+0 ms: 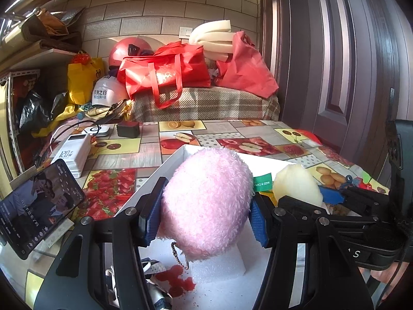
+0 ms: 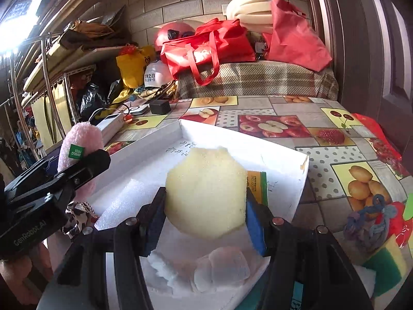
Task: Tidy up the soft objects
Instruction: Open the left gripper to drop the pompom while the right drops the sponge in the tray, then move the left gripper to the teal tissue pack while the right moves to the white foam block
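My left gripper is shut on a pink plush toy with a green tag and holds it above the white tray. My right gripper is shut on a pale yellow sponge over the same tray. The sponge also shows in the left wrist view, right of the plush. The plush also shows in the right wrist view, at the left. In the tray lie a white foam block, a red soft piece, white cotton pads and a yellow-green sponge pack.
A phone on a stand, a power bank and a black box are on the fruit-print table at the left. A blue knitted toy and a green-yellow sponge lie right of the tray. Red bags stand behind.
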`<state>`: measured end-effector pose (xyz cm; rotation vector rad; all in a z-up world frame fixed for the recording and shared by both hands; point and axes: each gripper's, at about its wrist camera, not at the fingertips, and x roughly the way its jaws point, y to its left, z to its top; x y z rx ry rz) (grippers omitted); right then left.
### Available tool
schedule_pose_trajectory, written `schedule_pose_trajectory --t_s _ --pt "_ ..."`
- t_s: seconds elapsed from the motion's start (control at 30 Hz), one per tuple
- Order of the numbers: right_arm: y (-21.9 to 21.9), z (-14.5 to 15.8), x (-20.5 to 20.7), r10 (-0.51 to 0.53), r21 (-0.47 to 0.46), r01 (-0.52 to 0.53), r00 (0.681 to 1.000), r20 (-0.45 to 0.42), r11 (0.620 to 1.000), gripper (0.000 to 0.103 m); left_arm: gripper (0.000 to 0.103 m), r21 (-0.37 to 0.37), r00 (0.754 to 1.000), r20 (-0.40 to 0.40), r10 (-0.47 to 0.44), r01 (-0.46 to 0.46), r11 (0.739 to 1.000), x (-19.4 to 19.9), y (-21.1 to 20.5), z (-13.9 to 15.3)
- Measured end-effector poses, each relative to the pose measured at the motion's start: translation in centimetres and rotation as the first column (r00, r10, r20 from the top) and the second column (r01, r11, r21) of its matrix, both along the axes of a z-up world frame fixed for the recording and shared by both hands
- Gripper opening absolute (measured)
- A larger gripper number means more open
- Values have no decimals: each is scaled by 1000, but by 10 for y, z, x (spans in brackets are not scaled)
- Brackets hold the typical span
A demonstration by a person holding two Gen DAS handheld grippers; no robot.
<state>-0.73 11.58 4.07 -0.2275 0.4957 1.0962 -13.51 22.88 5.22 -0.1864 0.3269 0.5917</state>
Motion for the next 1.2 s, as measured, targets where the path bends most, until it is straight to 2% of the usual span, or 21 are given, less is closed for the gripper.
schedule_pose_trajectory --t_s 0.1,0.2,0.27,0.3,0.33,0.4,0.5,0.6,0.77,0.83,0.93,1.03,1.2 --pt "-3 4 -6 -8 21 7 999 41 1000 58 60 25 1000 -10 11 -11 1000 1 -3 0" --pt "2 5 -3 -11 17 10 999 43 1000 61 70 25 999 -3 32 -32 999 -2 -2 0" --pt "3 4 2 -32 11 32 999 28 999 73 76 16 997 8 76 -76 997 -6 1 0" --pt "2 3 6 -49 10 49 999 15 999 86 86 0 996 23 91 -91 996 -10 5 0" --pt "2 2 9 -54 13 54 999 1 998 88 103 -18 995 36 96 -95 995 -13 8 0" --pt "-1 2 10 -62 20 62 998 -6 998 89 103 -37 994 54 99 -97 995 -17 11 -1" --pt "-2 3 5 -67 27 66 998 21 997 103 103 -31 994 57 90 -89 996 -16 10 0" --pt "-4 5 -1 -71 37 69 996 50 997 103 103 -26 995 60 79 -77 997 -16 9 0" --pt "-5 6 -2 -81 45 78 994 67 996 103 103 -59 995 58 75 -72 996 -16 15 -1" --pt "-2 5 -1 -75 45 73 997 28 996 103 103 -72 994 66 82 -77 994 -17 17 -1" --pt "9 -2 1 -59 44 63 995 -80 997 103 103 -84 990 97 103 -95 992 -25 19 0" --pt "16 -8 1 -41 46 49 985 -167 998 103 103 -71 986 123 111 -102 992 -31 17 1" --pt "-4 -3 0 -68 129 89 984 -162 988 103 103 -24 978 191 85 -82 996 -39 4 7"
